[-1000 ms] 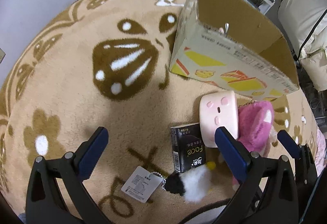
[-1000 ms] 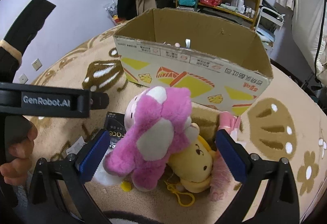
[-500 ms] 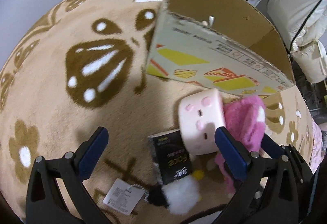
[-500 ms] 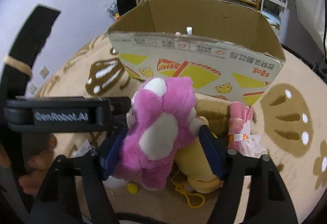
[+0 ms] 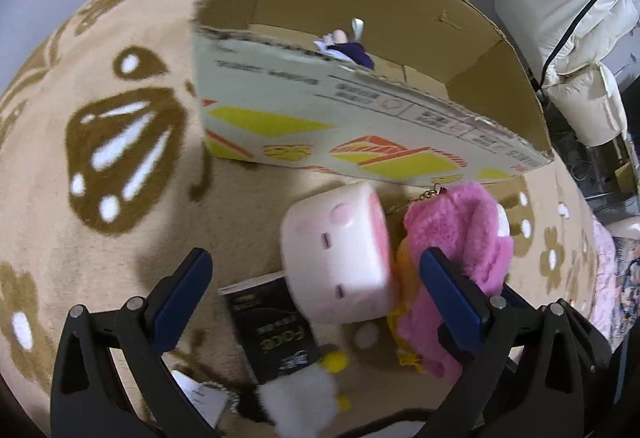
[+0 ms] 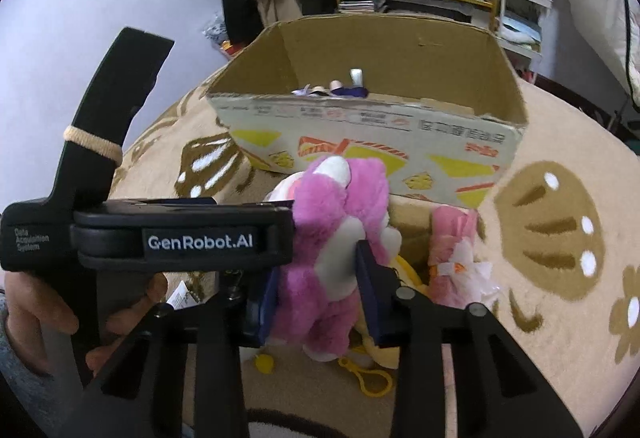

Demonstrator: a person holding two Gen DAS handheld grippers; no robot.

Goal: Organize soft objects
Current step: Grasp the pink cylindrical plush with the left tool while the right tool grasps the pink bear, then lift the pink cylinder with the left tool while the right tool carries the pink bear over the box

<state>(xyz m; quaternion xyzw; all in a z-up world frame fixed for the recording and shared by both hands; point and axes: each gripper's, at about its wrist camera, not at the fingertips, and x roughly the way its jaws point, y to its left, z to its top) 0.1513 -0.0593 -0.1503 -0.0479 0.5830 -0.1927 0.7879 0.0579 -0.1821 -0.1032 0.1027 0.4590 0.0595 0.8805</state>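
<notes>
I am closing my right gripper (image 6: 318, 292) on the pink plush (image 6: 336, 238) to lift it into the cardboard box (image 6: 372, 134), while my left gripper (image 5: 316, 294) is hanging wide open.

Pink plush (image 6: 332, 238): fuzzy magenta body with white patches, upright between my right tool's blue pads, which are closing on its sides.
Marshmallow toy (image 5: 340, 258): pale pink block with a small face and blush dots, tipped on its side, between my left tool's spread fingers, touching neither.
Yellow plush (image 6: 404, 270): under the pink one, mostly hidden.
Cardboard box (image 6: 372, 142): open-topped, just beyond my tools, small items inside.
</notes>
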